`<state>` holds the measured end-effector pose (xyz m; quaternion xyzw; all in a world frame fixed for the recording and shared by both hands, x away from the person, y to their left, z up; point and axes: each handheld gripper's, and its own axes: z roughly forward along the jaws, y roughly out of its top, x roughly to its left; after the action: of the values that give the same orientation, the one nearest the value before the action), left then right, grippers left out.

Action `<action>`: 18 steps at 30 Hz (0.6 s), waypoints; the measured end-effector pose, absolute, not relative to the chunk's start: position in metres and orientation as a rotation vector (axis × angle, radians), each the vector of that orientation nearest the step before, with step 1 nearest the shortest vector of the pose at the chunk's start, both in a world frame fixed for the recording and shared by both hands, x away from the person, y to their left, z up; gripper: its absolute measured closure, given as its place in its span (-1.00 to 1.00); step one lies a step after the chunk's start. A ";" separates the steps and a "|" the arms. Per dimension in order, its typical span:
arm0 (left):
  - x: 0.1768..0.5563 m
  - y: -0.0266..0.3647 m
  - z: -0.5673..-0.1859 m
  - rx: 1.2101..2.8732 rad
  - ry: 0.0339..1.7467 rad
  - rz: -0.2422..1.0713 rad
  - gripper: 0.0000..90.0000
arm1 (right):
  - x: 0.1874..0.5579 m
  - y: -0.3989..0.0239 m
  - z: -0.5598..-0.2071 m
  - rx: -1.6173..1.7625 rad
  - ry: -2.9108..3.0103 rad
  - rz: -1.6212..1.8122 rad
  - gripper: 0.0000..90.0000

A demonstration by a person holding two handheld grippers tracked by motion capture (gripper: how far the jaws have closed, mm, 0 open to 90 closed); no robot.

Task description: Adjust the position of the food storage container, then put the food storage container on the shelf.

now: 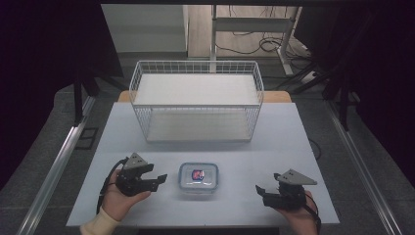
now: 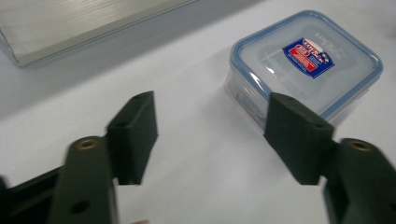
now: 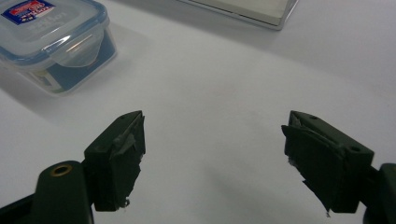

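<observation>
A lidded box (image 1: 198,177) sits on the table (image 1: 274,147) before a wire basket (image 1: 195,98), between the left gripper (image 1: 157,180) and right gripper (image 1: 260,192), both spread and empty; squaring the jaws across opposite walls would likely grip it best.

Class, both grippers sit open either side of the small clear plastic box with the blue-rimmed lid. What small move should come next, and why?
Probably slide the left gripper toward the small clear plastic box with the blue-rimmed lid: its open jaws already point at the box and sit closer than the right gripper.
</observation>
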<state>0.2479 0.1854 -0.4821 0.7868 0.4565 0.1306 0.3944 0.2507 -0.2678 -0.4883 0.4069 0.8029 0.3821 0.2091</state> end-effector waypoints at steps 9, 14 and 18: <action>0.247 0.199 -0.485 1.934 1.222 0.302 -0.42 | 0.250 -0.266 -0.489 1.119 2.243 1.053 -0.55; 0.248 0.203 -0.486 1.912 1.254 0.289 -0.54 | 0.250 -0.266 -0.488 1.123 2.238 1.057 -0.55; 0.248 0.204 -0.485 1.891 1.270 0.278 -0.58 | 0.250 -0.265 -0.487 1.123 2.243 1.075 -0.57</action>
<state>0.2483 0.2041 -0.4848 0.7513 0.5044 0.1106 0.4109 0.2500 -0.2649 -0.4873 0.4028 0.8045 0.3856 0.2045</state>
